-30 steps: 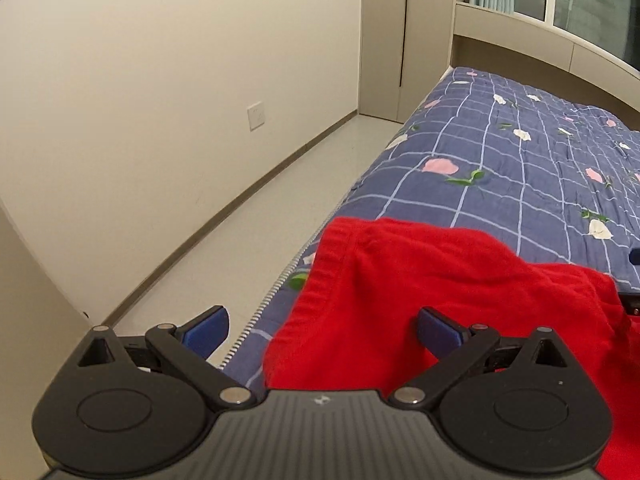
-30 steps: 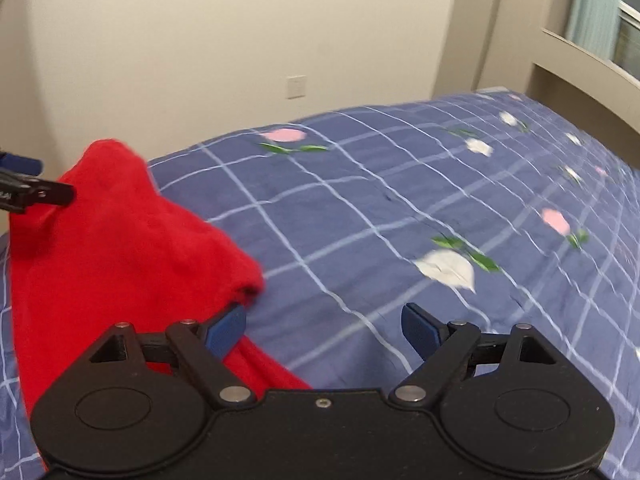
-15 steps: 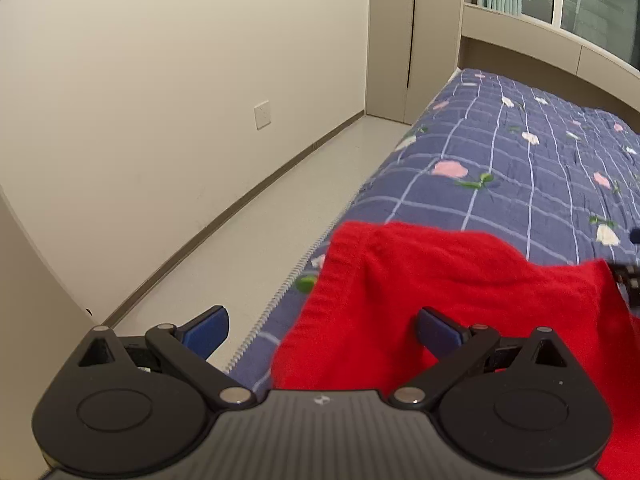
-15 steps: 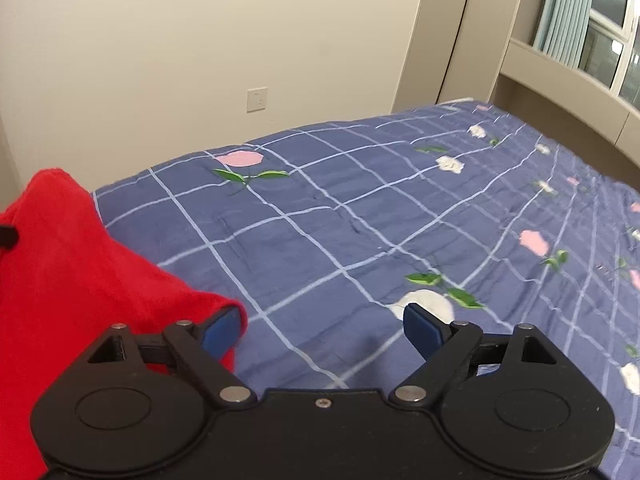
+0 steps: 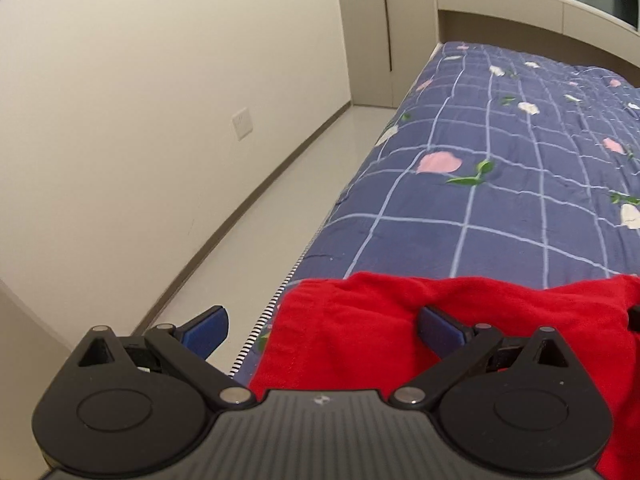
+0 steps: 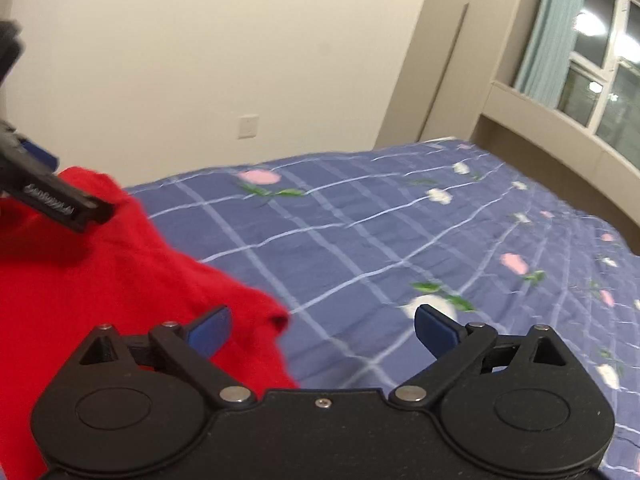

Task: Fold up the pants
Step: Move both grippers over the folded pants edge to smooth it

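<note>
Pants (image 5: 400,332) lie bunched at bed (image 5: 500,208) edge, open quilt beyond.

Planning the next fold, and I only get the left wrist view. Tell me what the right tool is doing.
Observer: The right tool is open. Its jaws have just been opening, with nothing pinched; only the edge of the red pants lies below them.
Operator: Describe that edge.
Observer: It ends in a bunched corner on the bedspread, between the fingers, nearer the left one.
Operator: Report how my left tool looks from there.
Observer: One finger of the left tool hangs over the pants' far corner. I cannot tell whether it touches.
</note>
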A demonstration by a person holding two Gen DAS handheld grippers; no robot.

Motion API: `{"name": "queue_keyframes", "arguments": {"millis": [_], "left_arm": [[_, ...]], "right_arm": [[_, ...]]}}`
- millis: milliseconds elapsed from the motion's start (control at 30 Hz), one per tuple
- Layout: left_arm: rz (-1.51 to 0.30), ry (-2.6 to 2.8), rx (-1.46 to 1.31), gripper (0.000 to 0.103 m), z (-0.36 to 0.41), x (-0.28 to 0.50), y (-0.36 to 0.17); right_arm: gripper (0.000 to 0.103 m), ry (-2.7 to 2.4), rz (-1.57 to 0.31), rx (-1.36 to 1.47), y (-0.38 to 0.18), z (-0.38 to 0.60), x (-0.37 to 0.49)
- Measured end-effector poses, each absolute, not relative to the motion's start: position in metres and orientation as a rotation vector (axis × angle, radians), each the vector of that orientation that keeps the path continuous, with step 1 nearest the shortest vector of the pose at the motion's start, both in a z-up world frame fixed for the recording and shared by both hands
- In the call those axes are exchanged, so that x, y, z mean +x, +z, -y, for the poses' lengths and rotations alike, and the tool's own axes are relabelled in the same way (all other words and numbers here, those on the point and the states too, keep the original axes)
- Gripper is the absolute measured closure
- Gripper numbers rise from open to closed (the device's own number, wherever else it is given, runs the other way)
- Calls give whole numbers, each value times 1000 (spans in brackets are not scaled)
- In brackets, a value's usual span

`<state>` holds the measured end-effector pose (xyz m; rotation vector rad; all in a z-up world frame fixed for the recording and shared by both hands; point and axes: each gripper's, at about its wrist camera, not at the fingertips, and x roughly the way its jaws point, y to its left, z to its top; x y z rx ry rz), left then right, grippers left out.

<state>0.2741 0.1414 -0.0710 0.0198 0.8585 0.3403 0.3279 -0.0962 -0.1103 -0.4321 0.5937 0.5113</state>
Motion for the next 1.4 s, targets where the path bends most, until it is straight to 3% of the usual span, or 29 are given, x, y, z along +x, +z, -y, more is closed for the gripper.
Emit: {"name": "queue_keyframes", "arguments": {"millis": [333, 567, 767, 967, 1400], "left_arm": [[-852, 351, 17, 1, -140, 266, -63], [-761, 326, 42, 1, -110, 237, -32], [-719, 241, -5, 1, -63, 213, -17], [-749, 115, 17, 1, 1, 200, -18], [-798, -153, 76, 0, 135, 192, -32]], "right_arm": [[1, 394, -643, -419, -124, 108, 357], [1, 296, -606, -315, -100, 195, 311], [1, 157, -624, -267, -99, 291, 246], [1, -94, -706, -292, -126, 368, 240], [0, -169, -560, 81, -101, 510, 185]]}}
